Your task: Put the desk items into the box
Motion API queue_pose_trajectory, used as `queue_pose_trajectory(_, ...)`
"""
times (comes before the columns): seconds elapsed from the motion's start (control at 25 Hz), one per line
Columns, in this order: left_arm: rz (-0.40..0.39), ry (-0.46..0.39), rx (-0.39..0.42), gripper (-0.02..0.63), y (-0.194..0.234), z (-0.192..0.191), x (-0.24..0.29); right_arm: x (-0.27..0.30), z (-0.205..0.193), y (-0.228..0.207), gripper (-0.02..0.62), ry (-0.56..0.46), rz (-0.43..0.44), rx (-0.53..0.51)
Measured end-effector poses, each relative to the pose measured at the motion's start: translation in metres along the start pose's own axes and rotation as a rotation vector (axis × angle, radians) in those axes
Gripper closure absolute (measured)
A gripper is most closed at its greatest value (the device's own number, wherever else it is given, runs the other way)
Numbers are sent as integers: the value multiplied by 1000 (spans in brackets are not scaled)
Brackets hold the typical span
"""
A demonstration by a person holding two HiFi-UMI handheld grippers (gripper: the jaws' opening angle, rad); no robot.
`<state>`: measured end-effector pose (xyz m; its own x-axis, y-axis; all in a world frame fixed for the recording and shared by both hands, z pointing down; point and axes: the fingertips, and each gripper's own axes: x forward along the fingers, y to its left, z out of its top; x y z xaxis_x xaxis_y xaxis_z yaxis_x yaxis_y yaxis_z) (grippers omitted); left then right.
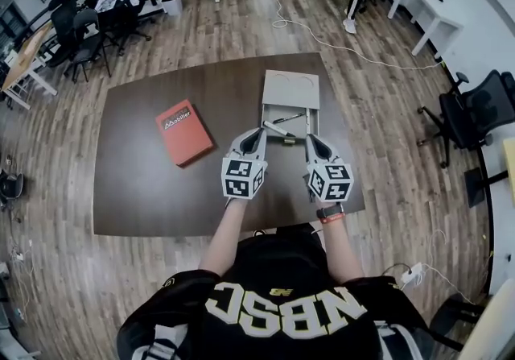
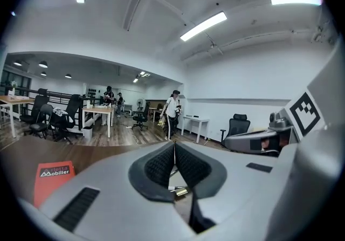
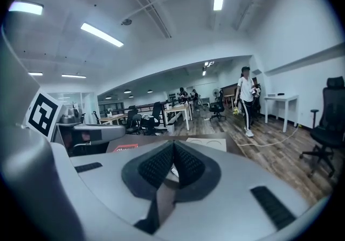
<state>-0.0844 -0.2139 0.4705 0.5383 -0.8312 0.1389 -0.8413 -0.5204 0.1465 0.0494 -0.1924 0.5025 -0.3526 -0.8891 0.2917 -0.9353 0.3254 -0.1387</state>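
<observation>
Since both sets of jaws are sitting pressed together on nothing, I'm reading this as between picks. Left gripper [image 1: 259,134] and right gripper [image 1: 309,138] are hovering side by side, pointing near level, tips over the near end of the open grey cardboard box [image 1: 290,91], with pens [image 1: 288,117] lying inside. The flat red book [image 1: 184,131] is lying on the dark brown counter [image 1: 145,189], left of the box. Next pick is probably calling for left jaws spreading wide and coming in low at its edge.

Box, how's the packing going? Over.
Left gripper, right gripper shut, empty. Pens in box. Red book on table, not packed. Nothing in the way.
</observation>
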Motion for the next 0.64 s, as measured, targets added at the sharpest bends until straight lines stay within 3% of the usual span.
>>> queue_pose_trajectory(0.64, 1, -5, 28, 588, -17, -2, -17, -12, -3, 10, 589, 34, 10, -51)
